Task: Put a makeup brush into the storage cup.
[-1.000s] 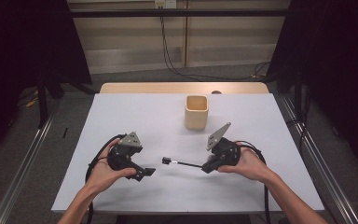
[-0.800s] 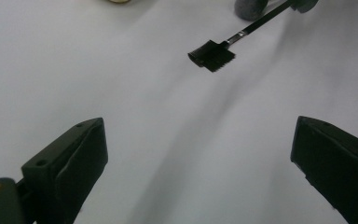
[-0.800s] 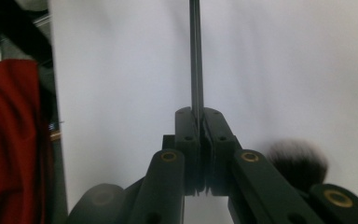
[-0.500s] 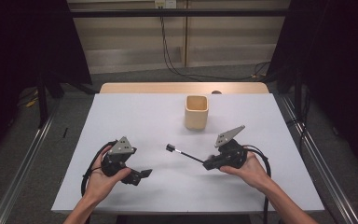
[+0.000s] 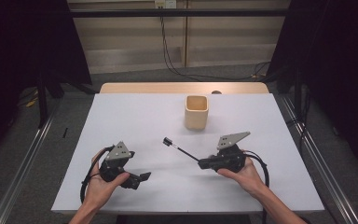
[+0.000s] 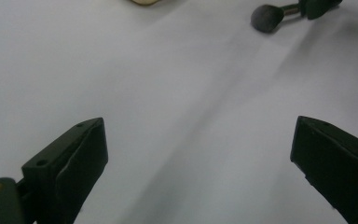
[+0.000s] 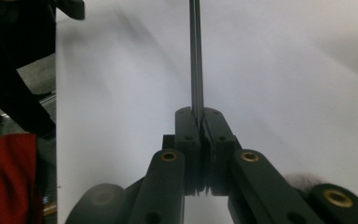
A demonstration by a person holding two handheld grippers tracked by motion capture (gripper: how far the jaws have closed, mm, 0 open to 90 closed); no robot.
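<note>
Right gripper [image 5: 204,163] fingers clamped on thin black brush [image 5: 182,150]; left gripper [image 5: 142,178] fingers spread wide over bench [image 5: 135,121].

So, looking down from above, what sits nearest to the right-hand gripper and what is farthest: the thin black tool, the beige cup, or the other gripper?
1. Thin black tool: clamped in the right gripper, pointing up-left.
2. Beige cup: behind it, mid-table.
3. Left gripper: across the white table, at the near-left.

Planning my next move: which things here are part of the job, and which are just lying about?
In the job:
- thin black brush, clamped in the right gripper
- beige cup
- left gripper, open

Lying about:
- wall cables
</note>
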